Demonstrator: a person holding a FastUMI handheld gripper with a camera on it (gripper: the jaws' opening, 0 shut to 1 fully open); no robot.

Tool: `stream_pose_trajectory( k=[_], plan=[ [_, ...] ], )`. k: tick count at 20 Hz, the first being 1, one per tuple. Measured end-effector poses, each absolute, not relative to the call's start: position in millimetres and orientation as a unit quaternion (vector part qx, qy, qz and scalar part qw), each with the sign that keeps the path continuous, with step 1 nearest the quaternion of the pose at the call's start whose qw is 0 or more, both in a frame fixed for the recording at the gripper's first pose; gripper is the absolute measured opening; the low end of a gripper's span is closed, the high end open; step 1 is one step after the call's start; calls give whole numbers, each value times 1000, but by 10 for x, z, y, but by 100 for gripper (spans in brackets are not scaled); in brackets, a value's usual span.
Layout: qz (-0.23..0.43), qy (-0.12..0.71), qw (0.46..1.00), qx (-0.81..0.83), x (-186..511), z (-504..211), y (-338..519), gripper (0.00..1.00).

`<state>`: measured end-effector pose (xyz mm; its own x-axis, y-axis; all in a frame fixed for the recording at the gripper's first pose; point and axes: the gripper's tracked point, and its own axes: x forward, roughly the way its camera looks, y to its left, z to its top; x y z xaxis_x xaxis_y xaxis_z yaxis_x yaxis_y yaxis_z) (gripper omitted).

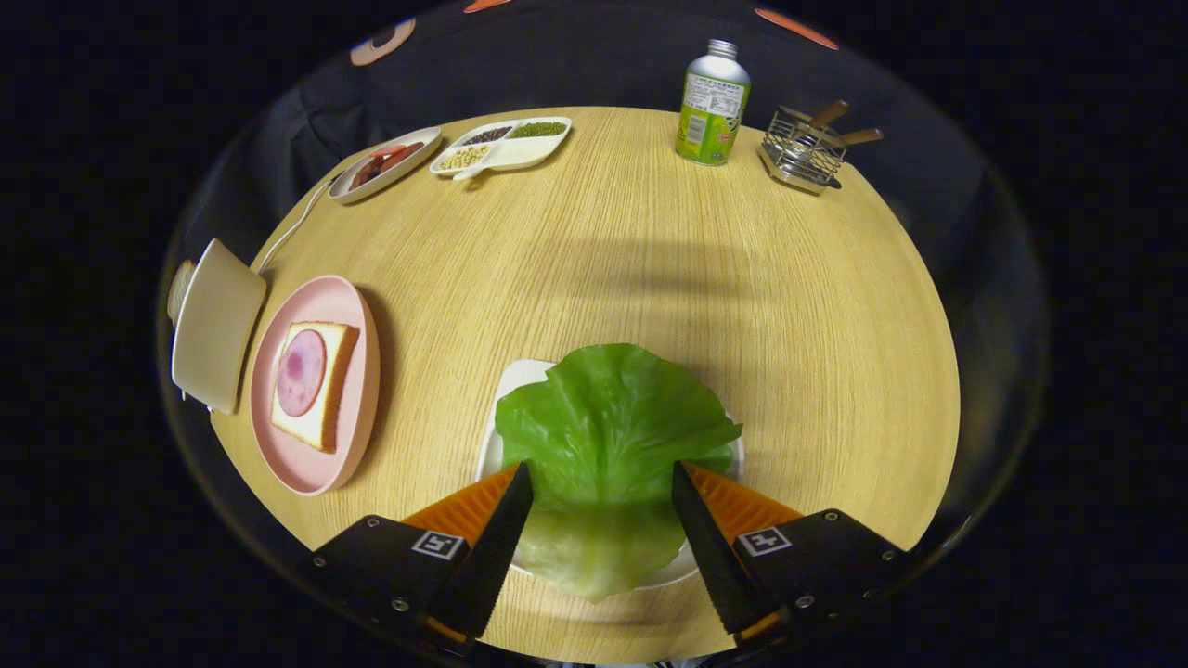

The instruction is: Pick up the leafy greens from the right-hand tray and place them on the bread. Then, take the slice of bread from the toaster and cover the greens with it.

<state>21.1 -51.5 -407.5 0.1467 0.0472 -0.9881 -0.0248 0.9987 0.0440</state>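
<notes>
Between the jaws: the leafy greens lie on their white tray, stalk end nearest, the leaf fanning out beyond the fingertips.
Jaws: the gripper is spread wide, holding nothing; one finger sits over each side of the leaf, and whether the tips touch it I cannot tell.
Step in hand: the grasp on the greens, not yet made.
How to do it well: settle lower until the tips bracket the thicker pale stalk, then close there, since the thin frilled edge would likely fold or slip; lift straight so the tray stays put.
Destination: the pink plate to the left carries bread topped with a round ham slice; the leaf should land flat over the ham.
Beyond the plate: the toaster, with a slice showing at its far side, for the later cover.
Tabletop: the path from tray to plate looks unobstructed.
</notes>
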Motion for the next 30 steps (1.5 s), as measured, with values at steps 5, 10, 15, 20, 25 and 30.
stream_pose_trajectory(
  k=[5,10,15,20,25,30],
  plan=[
    [8,657,753,16,205,-4082,-523,66],
    [-7,654,756,26,200,-4091,-590,18],
    [-6,646,761,50,217,-4023,-534,3],
    [-3,625,778,61,303,-3730,-509,2],
    [25,591,804,63,486,-3327,-279,2],
    [68,567,819,52,659,-3038,182,2]
  ],
)
